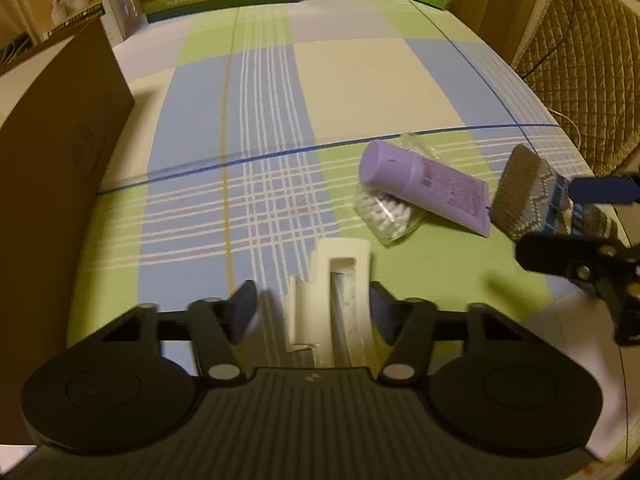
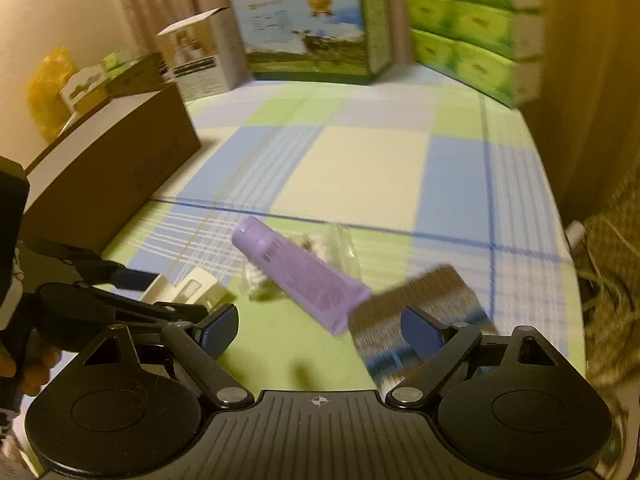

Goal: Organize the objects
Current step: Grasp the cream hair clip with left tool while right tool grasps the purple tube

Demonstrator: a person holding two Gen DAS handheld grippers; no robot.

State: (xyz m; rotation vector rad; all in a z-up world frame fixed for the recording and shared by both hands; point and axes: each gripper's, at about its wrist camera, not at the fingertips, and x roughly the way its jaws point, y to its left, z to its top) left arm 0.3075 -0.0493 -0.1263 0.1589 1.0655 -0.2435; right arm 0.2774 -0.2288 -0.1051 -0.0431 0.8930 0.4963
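A white plastic holder (image 1: 334, 300) lies on the checked tablecloth between the open fingers of my left gripper (image 1: 314, 308); the fingers stand apart from it. It also shows in the right wrist view (image 2: 188, 290). A purple tube (image 1: 430, 186) lies across a clear bag of cotton swabs (image 1: 384, 214). A grey knitted item with blue bands (image 1: 528, 192) lies to their right. My right gripper (image 2: 318, 334) is open and empty; its right finger overlaps the knitted item (image 2: 420, 312). The purple tube (image 2: 304, 274) lies just ahead.
A brown cardboard box (image 1: 60, 152) stands at the left, also in the right wrist view (image 2: 116, 168). Printed cartons (image 2: 316, 28) and green tissue packs (image 2: 468, 28) line the far edge. A quilted chair (image 1: 580, 60) stands to the right of the table.
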